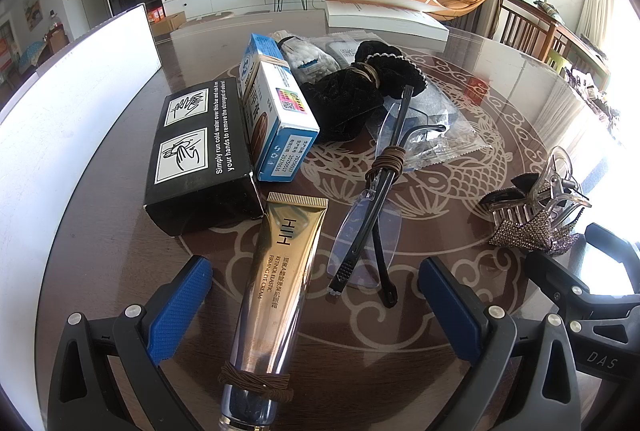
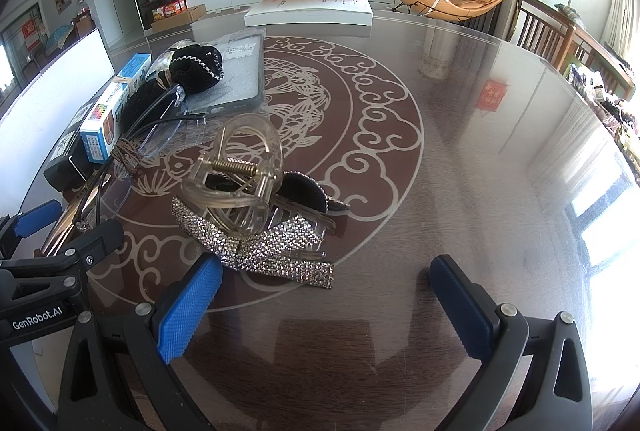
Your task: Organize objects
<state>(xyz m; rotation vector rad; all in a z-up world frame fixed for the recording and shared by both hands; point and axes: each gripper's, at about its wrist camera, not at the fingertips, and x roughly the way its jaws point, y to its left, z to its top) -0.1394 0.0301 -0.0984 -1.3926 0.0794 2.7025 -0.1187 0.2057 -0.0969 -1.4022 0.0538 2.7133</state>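
Observation:
A gold cream tube [image 1: 272, 283] with a brown band lies between the open fingers of my left gripper [image 1: 316, 307]. Folded glasses [image 1: 374, 215] tied with a brown band lie just right of it. Behind are a black box [image 1: 200, 159], a blue and white box [image 1: 276, 111] and a black scrunchie [image 1: 360, 91]. A clear hair claw with a rhinestone bow [image 2: 256, 207] lies on the glass table just ahead of my right gripper [image 2: 326, 305], which is open and empty. The claw also shows in the left wrist view [image 1: 536, 207].
A white board [image 1: 76, 103] stands along the table's left edge. A white open box [image 2: 308, 9] sits at the far edge. A bagged grey phone case [image 2: 236, 71] lies behind the claw. Wooden chairs [image 2: 540, 27] stand at the right.

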